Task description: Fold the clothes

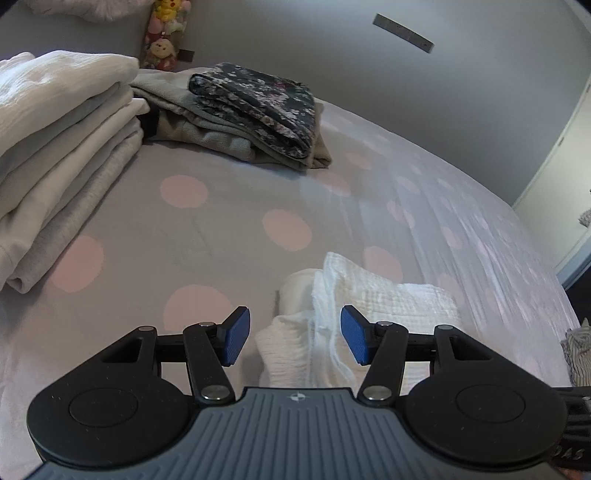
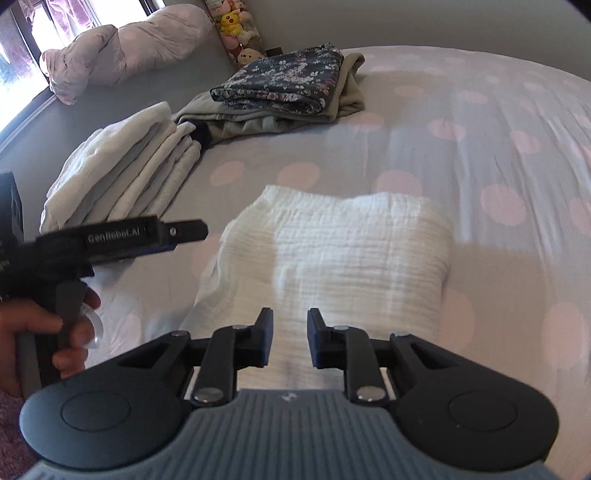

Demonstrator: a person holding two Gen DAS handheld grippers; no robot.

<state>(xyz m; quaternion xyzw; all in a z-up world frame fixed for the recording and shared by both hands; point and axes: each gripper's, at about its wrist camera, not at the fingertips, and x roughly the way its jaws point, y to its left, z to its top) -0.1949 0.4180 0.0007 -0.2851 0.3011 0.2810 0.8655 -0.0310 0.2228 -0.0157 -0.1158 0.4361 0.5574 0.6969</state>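
A white crinkled garment (image 2: 351, 240) lies folded on the grey, pink-dotted bed cover (image 2: 480, 147). My right gripper (image 2: 290, 339) hangs over its near edge, jaws a narrow gap apart with nothing pinched between them. In the left wrist view the same garment (image 1: 369, 306) shows bunched and layered. My left gripper (image 1: 295, 338) stands open above its left end, and its blue pads (image 1: 236, 339) are clear of the cloth. In the right wrist view a hand (image 2: 55, 332) holds the left gripper (image 2: 199, 229) beside the garment's left edge.
A stack of folded white clothes (image 1: 62, 147) sits at the left. Behind it a dark floral garment (image 1: 255, 103) lies on a beige pile. A rolled duvet (image 2: 122, 44) and plush toys (image 2: 236, 26) line the far side. A door (image 1: 565, 147) stands at the right.
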